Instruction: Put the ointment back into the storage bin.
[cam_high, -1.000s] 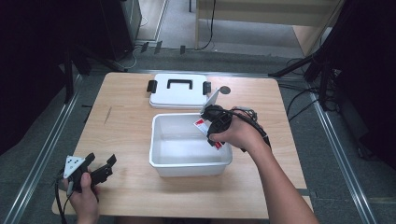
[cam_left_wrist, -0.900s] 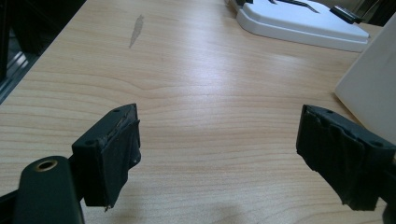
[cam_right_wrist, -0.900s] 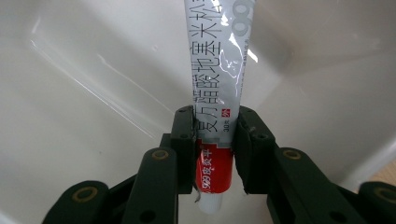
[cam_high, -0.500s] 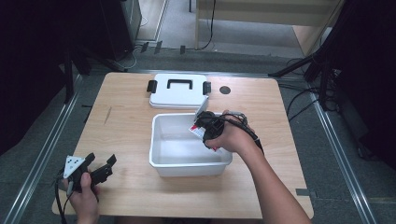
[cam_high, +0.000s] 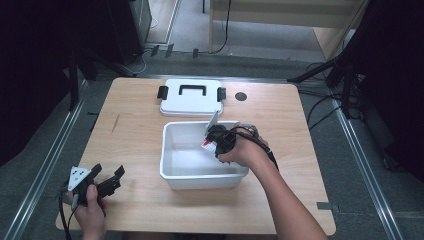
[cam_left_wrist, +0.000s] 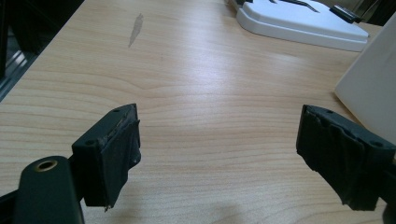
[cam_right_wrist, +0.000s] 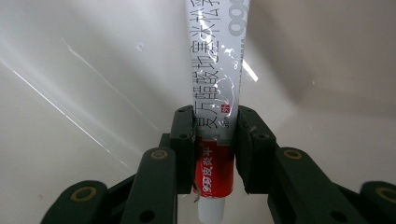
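White plastic surrounds our right gripper (cam_right_wrist: 215, 135), whose black jaws are clamped on a toothpaste tube (cam_right_wrist: 215, 93) printed in grey characters, with a red band at the end nearest the camera. In the right gripper view the tube runs straight up from between the pads, which press on it from both sides, and the pale walls of the bin (cam_right_wrist: 84, 70) lie behind it. From the high view we see the same right gripper (cam_high: 216, 141) over the right part of the white bin (cam_high: 172, 172), which sits in the middle of the wooden table (cam_high: 135, 125); the tube (cam_high: 212, 122) slants up and away over the bin's far rim. Whether its low end touches the bin's floor we cannot tell.

Our left gripper (cam_high: 105, 180) rests near the table's front left corner, well apart from the bin. In the left gripper view its jaws stand wide apart with bare wood between them, and the bin's outer wall (cam_left_wrist: 373, 88) shows at the right edge.

Beyond the bin, a white lid (cam_high: 191, 97) with a black handle and black side clasps lies flat on the table, just beside the bin's far rim. A small dark round disc (cam_high: 241, 96) sits to the lid's right.
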